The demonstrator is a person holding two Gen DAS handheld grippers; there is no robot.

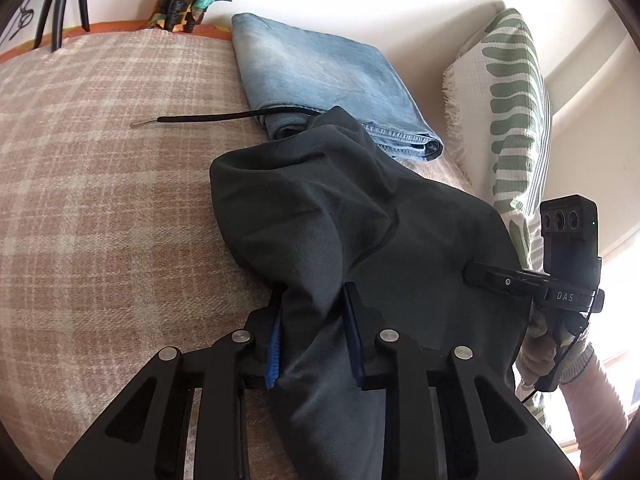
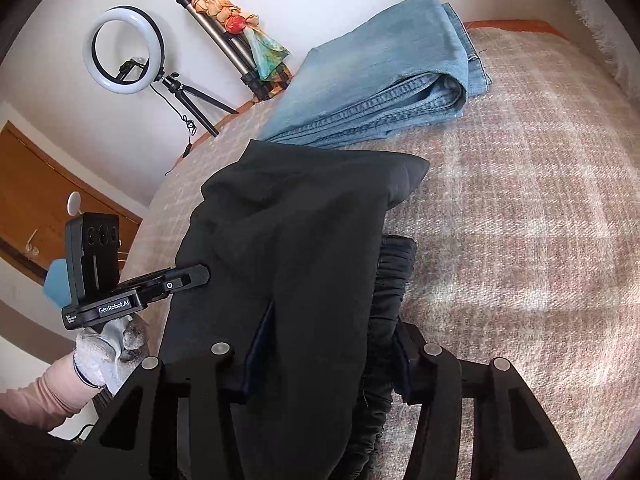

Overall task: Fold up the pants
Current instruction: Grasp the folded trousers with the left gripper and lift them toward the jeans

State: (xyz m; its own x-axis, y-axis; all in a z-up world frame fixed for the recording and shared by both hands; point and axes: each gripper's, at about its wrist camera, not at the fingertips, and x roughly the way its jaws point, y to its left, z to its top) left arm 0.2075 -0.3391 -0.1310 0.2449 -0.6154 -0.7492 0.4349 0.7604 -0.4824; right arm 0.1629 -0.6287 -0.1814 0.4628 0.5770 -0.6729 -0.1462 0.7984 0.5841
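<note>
Dark grey pants (image 1: 360,216) lie bunched on a pink plaid blanket (image 1: 100,200). My left gripper (image 1: 314,312) is shut on a fold of the pants, cloth pinched between its blue pads. The right gripper (image 1: 496,276) grips the pants' right edge in the left wrist view. In the right wrist view the pants (image 2: 304,240) drape over my right gripper (image 2: 328,344), which is shut on them near the gathered waistband (image 2: 390,280). The left gripper (image 2: 188,276) holds the pants' left edge there.
Folded light blue jeans (image 1: 332,84) lie behind the dark pants, also in the right wrist view (image 2: 380,76). A black drawstring (image 1: 208,119) lies on the blanket. A green-patterned pillow (image 1: 508,120) stands at right. A ring light (image 2: 124,54) and tripod (image 2: 224,40) stand by the wall.
</note>
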